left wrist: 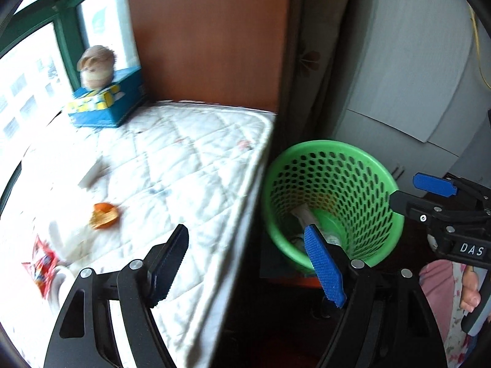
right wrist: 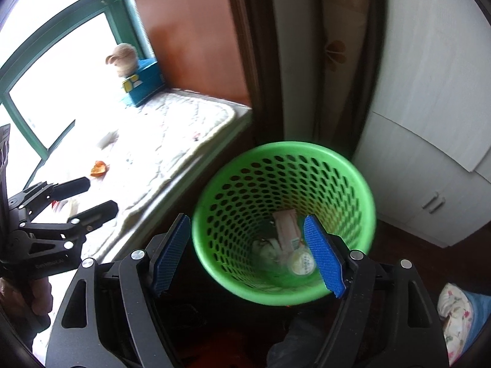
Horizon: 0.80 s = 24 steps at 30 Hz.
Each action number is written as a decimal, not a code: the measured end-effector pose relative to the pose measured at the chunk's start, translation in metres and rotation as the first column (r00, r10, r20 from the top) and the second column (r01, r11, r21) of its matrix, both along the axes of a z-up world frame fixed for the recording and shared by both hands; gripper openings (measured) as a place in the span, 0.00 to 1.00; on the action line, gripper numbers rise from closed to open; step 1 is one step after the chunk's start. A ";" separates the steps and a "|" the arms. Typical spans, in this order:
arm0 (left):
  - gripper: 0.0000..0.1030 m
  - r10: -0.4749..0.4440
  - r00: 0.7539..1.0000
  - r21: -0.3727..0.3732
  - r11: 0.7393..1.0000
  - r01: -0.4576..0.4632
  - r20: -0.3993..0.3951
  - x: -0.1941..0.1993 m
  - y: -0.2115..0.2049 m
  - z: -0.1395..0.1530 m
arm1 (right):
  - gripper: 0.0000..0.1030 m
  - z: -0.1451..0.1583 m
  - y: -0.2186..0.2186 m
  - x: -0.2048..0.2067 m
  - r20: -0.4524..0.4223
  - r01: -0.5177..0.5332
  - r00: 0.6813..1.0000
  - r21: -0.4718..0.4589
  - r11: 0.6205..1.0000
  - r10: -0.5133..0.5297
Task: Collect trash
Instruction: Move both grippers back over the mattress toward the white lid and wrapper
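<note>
Left wrist view: your left gripper [left wrist: 247, 263] has its jaws spread wide, nothing between the blue ribbed pads [left wrist: 323, 265]. It hangs over the edge of the white quilted mattress [left wrist: 190, 159], one finger above the bedding, the other in front of the green perforated plastic wastebasket [left wrist: 333, 202]. The basket stands upright on the dark floor just beside the mattress edge, with pale crumpled trash [left wrist: 302, 214] in its bottom. Still on the mattress: an orange peel piece [left wrist: 104, 214], a red printed snack wrapper [left wrist: 43, 260] near the left edge, and a white crumpled item beside it, too blurred to identify. A blue cardboard box [left wrist: 107, 104] with a brown-haired doll head [left wrist: 96, 66] sits at the far end by the green-framed window [left wrist: 58, 15]. Your right gripper [left wrist: 414, 191] enters from the right, next to the basket rim, jaws apart and empty.

Right wrist view: your right gripper [right wrist: 247, 257] is wide open, holding nothing, aimed down into the green wastebasket [right wrist: 245, 184]. Inside lie a pink-and-white flat carton [right wrist: 287, 225], a round pale lid [right wrist: 302, 263] and some crumpled white paper [right wrist: 267, 250]. Your left gripper [right wrist: 93, 194] shows at left over the mattress [right wrist: 172, 128], jaws apart, empty. The orange peel [right wrist: 99, 168] lies just beyond it. A white cabinet [right wrist: 423, 141] stands to the right of the basket.
</note>
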<state>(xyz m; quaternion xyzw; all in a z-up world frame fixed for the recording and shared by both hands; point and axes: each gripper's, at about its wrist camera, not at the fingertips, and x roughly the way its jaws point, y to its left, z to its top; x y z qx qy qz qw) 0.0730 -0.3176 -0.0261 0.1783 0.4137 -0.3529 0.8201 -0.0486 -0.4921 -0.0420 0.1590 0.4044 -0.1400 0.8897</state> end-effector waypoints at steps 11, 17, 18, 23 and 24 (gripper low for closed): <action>0.73 0.249 0.968 0.016 0.968 -0.250 0.031 0.045 0.110 0.007 | 0.75 0.008 0.053 0.039 0.016 -0.124 0.992 0.007 0.992 0.123; 0.73 0.378 0.926 0.009 0.926 -0.378 0.018 0.074 0.176 0.007 | 0.75 0.010 0.094 0.065 0.014 -0.215 0.976 0.005 0.977 0.215; 0.73 0.397 0.917 0.006 0.918 -0.398 0.016 0.077 0.187 0.008 | 0.75 0.010 0.102 0.070 0.014 -0.232 0.973 0.005 0.973 0.231; 0.73 0.483 0.876 -0.008 0.876 -0.483 0.003 0.093 0.237 0.013 | 0.75 0.008 0.142 0.091 0.010 -0.313 0.950 0.010 0.950 0.313; 0.73 0.496 0.868 -0.011 0.868 -0.496 0.001 0.096 0.245 0.014 | 0.75 0.007 0.151 0.095 0.007 -0.331 0.944 0.011 0.944 0.331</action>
